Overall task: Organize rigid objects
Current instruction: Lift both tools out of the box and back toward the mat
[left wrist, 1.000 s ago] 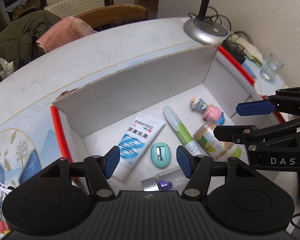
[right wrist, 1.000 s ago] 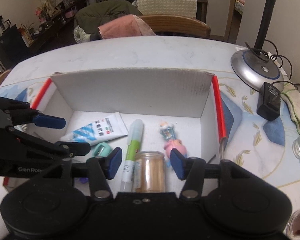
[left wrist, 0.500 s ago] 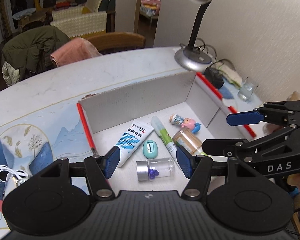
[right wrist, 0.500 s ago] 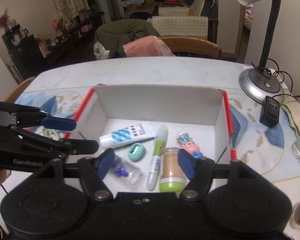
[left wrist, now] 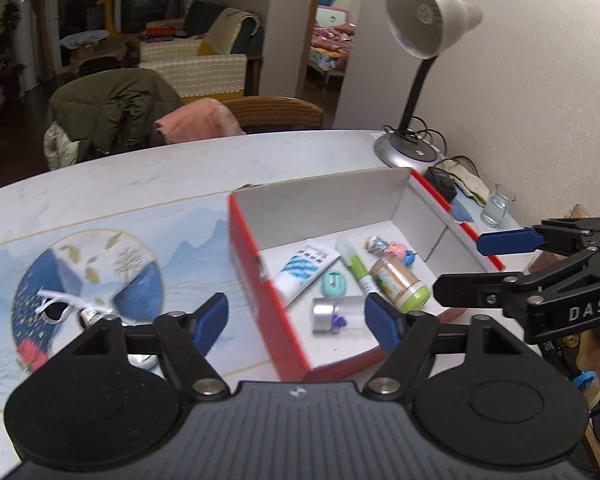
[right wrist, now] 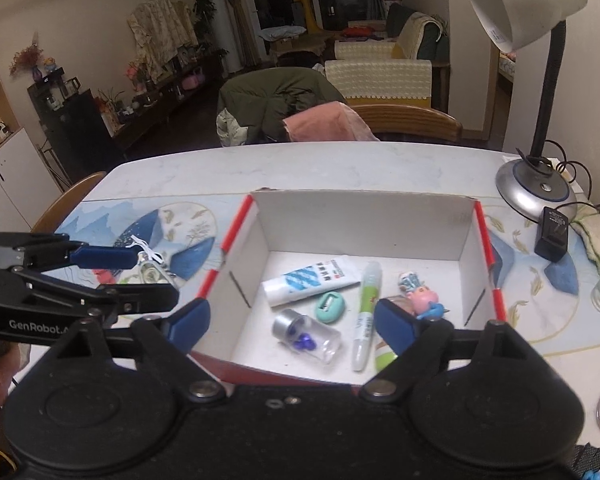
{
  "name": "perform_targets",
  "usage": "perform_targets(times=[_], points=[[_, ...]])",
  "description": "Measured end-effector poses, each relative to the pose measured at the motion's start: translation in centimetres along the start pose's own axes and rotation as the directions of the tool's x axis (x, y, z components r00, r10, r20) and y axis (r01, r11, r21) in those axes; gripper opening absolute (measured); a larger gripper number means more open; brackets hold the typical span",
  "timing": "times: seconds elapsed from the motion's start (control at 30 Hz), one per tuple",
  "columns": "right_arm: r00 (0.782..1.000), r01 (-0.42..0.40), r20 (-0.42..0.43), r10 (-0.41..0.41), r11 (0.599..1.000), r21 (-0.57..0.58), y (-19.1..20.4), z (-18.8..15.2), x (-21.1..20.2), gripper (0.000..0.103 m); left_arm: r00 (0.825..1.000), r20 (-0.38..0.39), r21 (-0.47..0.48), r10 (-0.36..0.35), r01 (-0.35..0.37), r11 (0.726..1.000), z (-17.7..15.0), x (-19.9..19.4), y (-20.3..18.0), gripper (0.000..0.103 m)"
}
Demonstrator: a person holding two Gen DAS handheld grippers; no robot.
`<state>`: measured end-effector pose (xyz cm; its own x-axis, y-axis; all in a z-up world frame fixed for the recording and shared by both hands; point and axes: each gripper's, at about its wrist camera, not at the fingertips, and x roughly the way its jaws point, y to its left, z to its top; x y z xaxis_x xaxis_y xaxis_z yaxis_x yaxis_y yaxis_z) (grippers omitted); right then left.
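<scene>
A white table (right wrist: 300, 168) carries a red-edged cardboard box (right wrist: 364, 220), a desk lamp (right wrist: 536, 184) standing at its far right. Above the box's near edge, the left gripper (left wrist: 296, 320) and right gripper (right wrist: 292, 320) hang with jaws opening, nothing between them. Inside the box lie a tube (right wrist: 312, 280), a green pen (right wrist: 366, 316), a jar (left wrist: 398, 284), a clear vial (right wrist: 306, 334), a figurine (right wrist: 420, 292) and a teal sharpener (right wrist: 330, 307).

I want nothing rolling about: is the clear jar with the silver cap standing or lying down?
Lying down. The clear jar rests on its side on the box floor, silver cap pointing sideways.
</scene>
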<state>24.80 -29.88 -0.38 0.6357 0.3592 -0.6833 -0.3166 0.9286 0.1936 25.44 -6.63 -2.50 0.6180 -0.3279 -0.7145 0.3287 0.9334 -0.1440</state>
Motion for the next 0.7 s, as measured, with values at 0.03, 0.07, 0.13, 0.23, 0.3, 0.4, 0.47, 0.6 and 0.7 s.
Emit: perform_targets(times=[0.03,0.07,0.13,0.23,0.3,0.4,0.47,0.6,0.7], points=[[1.000,-0.003,0.000,0.003,1.000,0.001,0.5,-0.1,0.1,0.094,1.000,0.003,-0.010,0.005,-0.005,1.000,-0.3,-0.3,0.5,0.083],[1.000,-0.008,0.001,0.008,1.000,0.001,0.9,-0.2,0.1,0.094,1.000,0.004,-0.020,0.007,-0.007,1.000,-0.6,-0.6,1.1,0.083],[1.000,-0.009,0.003,0.009,1.000,0.000,1.4,-0.2,0.3,0.096,1.000,-0.003,-0.033,0.013,-0.013,0.999,-1.2,-1.1,2.3,0.083],[1.000,-0.010,0.005,0.010,1.000,0.003,2.9,-0.3,0.8,0.097,0.999,-0.015,-0.041,0.031,-0.031,0.999,-2.2,-1.7,4.1,0.085],[1.000,-0.010,0.000,0.010,1.000,-0.002,4.2,-0.3,1.2,0.097,0.999,-0.022,-0.051,0.042,-0.043,0.998,-3.0,-2.1,5.5,0.086],[1.000,-0.019,-0.015,0.019,1.000,-0.014,6.1,-0.5,2.2,0.097,0.998,-0.036,-0.077,0.055,-0.058,0.995,-4.2,-2.5,7.7,0.095],[0.999,-0.034,-0.032,0.033,0.999,-0.029,8.0,-0.8,3.1,0.097,0.997,-0.032,-0.095,0.074,-0.077,0.992,-5.1,-2.9,9.2,0.103],[0.997,-0.054,-0.056,0.052,0.998,-0.040,10.5,-1.0,4.7,0.097,0.994,-0.014,-0.115,0.105,-0.106,0.988,-6.8,-3.5,11.8,0.103],[0.996,-0.052,-0.073,0.048,0.997,-0.059,12.5,-1.0,6.1,0.097,0.992,-0.016,-0.137,0.122,-0.123,0.983,-7.9,-3.7,13.6,0.103]])
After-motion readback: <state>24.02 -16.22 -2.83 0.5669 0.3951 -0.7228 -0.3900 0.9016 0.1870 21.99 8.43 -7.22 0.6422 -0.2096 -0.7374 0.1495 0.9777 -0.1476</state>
